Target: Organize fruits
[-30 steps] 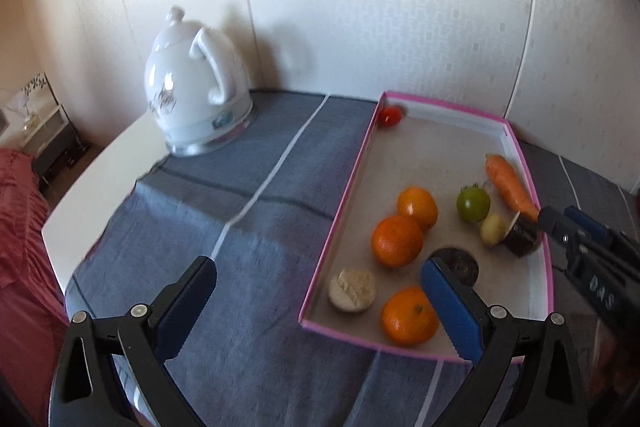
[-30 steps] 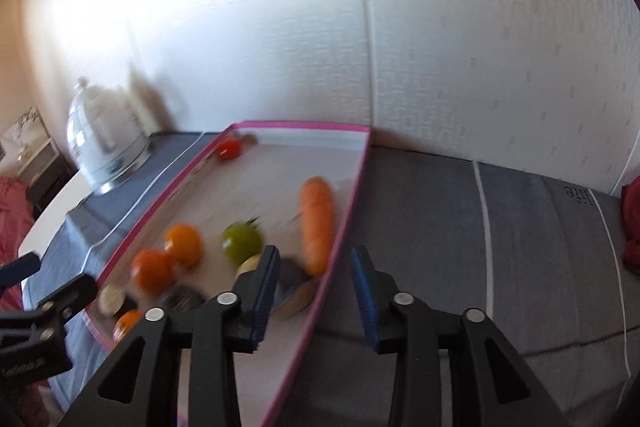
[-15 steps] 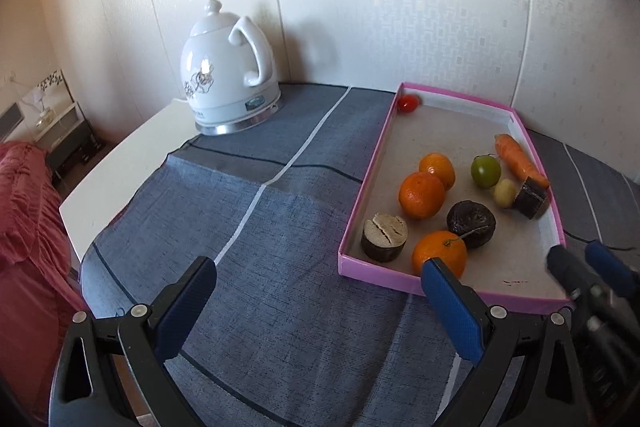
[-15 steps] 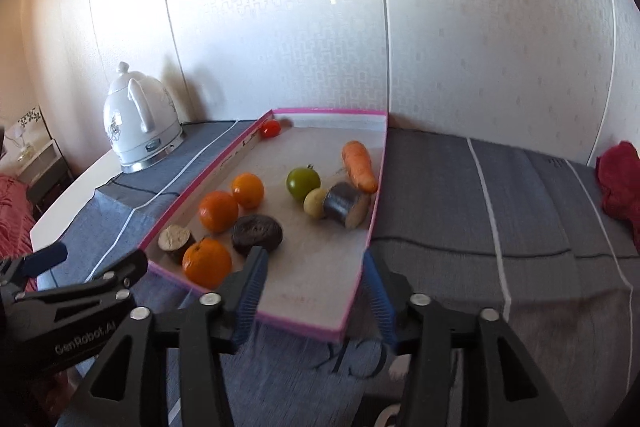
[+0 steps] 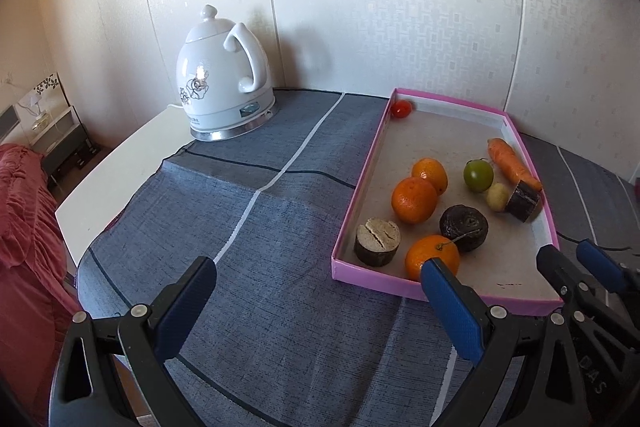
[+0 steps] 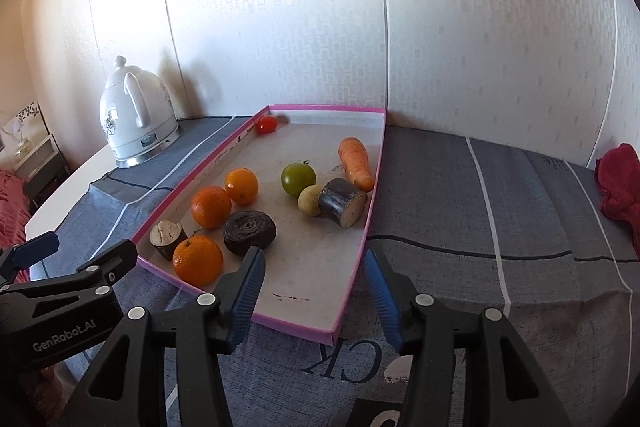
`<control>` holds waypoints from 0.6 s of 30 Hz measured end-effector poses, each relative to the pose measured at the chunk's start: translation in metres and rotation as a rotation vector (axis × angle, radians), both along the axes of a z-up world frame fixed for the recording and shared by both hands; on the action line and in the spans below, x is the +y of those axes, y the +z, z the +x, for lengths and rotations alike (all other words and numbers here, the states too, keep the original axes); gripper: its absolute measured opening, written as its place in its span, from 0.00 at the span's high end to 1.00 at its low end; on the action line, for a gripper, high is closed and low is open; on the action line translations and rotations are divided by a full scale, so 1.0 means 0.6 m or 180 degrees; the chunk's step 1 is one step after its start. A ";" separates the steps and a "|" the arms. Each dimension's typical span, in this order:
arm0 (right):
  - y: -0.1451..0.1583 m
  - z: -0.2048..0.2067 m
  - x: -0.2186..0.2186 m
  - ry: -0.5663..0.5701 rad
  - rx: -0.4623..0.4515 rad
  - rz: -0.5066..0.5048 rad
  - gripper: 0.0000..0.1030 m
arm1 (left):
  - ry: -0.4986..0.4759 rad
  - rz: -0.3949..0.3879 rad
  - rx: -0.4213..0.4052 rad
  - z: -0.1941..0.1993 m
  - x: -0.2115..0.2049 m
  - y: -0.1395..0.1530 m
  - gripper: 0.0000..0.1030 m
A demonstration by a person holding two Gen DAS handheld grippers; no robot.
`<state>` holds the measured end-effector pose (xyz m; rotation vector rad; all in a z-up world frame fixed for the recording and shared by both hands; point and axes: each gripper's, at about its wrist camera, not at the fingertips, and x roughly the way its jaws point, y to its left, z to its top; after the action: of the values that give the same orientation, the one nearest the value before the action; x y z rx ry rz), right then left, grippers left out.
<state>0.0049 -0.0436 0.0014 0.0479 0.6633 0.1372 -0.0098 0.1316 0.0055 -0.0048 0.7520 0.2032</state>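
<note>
- Pink-rimmed tray [image 6: 362,227] sits on the grey cloth [image 6: 500,211]; every piece of produce in view lies inside it, none on the cloth.
- Near end of tray: three oranges [image 5: 414,199], two close together mid-tray, one with a stem at the near rim. Beside them a dark wrinkled round fruit [image 6: 249,229] and a cut dark-skinned stub [image 5: 377,241], pale face up.
- Right wall of tray: carrot [image 6: 355,163] along the wall, second cut stub [image 6: 343,202] on its side touching a small pale yellow fruit [image 6: 310,201], green round fruit [image 6: 298,179] just behind.
- Far left corner: small red tomato [image 6: 266,124], well apart from the rest.
- Left gripper [image 5: 316,301]: jaws spread wide, nothing between them, over the cloth just short of the tray.
- Right gripper [image 6: 314,287]: jaws parted and empty, framing the tray's near right corner without touching it.
- Judgement: collecting looks done or nearly so. No other fruit shows outside. Any grouping by kind is only partial; tomato stands alone.
- White kettle [image 5: 224,87] and red cloth [image 6: 618,183] are off to the sides, not involved.
</note>
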 end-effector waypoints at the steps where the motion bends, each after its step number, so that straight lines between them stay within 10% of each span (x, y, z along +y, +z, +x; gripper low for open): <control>1: -0.001 0.000 0.000 0.0000 0.0005 0.0001 0.49 | -0.0008 0.0007 -0.0005 -0.001 -0.001 0.000 0.00; 18: -0.004 0.001 0.000 -0.0015 0.0060 0.0018 0.44 | -0.0051 -0.0022 0.0019 -0.001 -0.003 -0.001 0.00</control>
<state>0.0057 -0.0439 -0.0012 0.0563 0.6817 0.1341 -0.0104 0.1297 0.0051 -0.0049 0.7584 0.1854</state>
